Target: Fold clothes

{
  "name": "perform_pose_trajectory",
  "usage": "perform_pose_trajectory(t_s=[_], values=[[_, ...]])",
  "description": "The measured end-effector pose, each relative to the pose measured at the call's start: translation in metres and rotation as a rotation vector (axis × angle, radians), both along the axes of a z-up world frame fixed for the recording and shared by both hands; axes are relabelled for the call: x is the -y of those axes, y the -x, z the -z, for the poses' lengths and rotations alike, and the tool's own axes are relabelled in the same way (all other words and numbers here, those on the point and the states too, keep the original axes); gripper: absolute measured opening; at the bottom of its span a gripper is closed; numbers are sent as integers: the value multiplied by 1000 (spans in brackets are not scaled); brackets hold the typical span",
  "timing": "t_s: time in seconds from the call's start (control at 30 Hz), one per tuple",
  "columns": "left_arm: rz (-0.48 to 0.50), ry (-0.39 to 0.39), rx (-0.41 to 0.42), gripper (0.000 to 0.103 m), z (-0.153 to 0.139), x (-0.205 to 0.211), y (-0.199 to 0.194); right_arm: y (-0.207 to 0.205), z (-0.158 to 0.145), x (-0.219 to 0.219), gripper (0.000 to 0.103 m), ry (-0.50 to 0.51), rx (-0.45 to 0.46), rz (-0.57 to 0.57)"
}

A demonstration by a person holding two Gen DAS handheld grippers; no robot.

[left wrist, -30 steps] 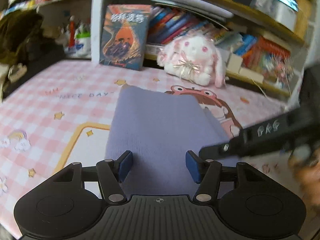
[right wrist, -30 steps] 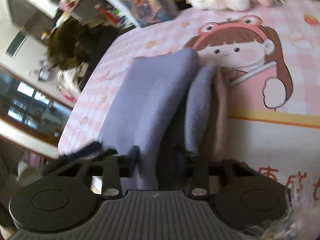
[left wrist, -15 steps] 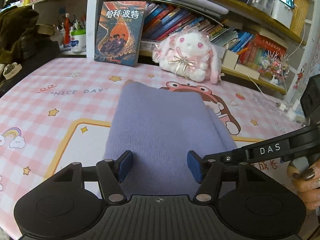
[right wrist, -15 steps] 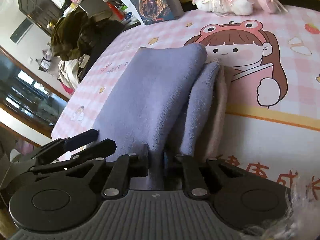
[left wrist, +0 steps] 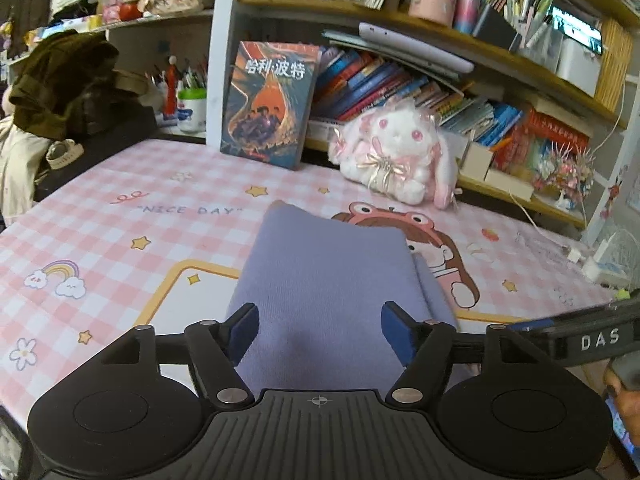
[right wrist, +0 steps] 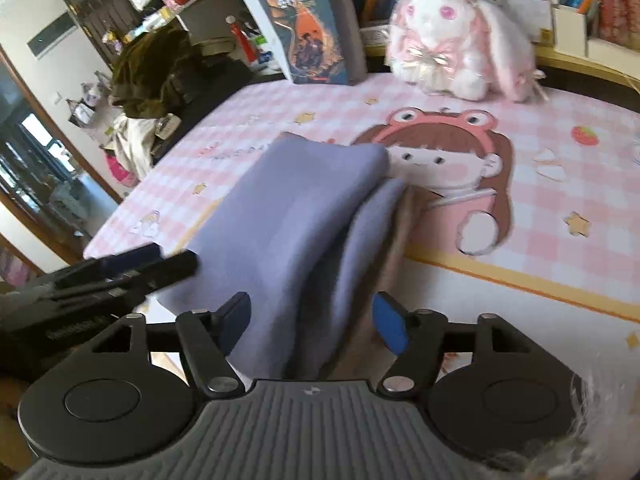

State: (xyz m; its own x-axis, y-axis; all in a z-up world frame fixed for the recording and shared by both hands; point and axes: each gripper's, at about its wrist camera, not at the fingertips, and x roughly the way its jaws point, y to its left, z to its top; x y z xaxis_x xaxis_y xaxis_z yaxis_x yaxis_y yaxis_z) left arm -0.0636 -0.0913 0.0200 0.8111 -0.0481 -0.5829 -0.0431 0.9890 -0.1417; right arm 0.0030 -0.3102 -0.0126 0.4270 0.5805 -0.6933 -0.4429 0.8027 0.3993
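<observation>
Apparently near done: the lavender garment point(left wrist: 328, 276) lies folded into a compact stack on the pink checked surface point(left wrist: 100, 236), layers showing along its right edge; perhaps a final tidy remains. Left hand-held gripper point(left wrist: 320, 330) and right hand-held gripper point(right wrist: 312, 318) both stand apart, holding nothing.

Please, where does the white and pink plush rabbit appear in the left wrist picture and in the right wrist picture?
Left wrist view: the white and pink plush rabbit sits right of centre, upper half, at the foot of the bookshelf.
Right wrist view: it is at the top, right of centre, behind the cartoon girl printed on the mat.
Shared landmark: the upright book with the orange cover stands just left of the rabbit in both views.
</observation>
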Motion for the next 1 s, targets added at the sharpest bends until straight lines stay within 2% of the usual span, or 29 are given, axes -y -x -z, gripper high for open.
perform_pose_trajectory(t_s=[0.43,0.57,0.87,1.0], values=[[-43,4,-39,74,0,14,30,26,12,18,71,22,-64,16],[-81,1,-53,79,-3,8,27,28,13,21,75,17,-72,40],[-77,99,-107,82,4,-34,-4,24,14,25,78,13,-102,162],[-49,176,-154,82,15,-57,-23,21,15,15,79,13,-116,227]])
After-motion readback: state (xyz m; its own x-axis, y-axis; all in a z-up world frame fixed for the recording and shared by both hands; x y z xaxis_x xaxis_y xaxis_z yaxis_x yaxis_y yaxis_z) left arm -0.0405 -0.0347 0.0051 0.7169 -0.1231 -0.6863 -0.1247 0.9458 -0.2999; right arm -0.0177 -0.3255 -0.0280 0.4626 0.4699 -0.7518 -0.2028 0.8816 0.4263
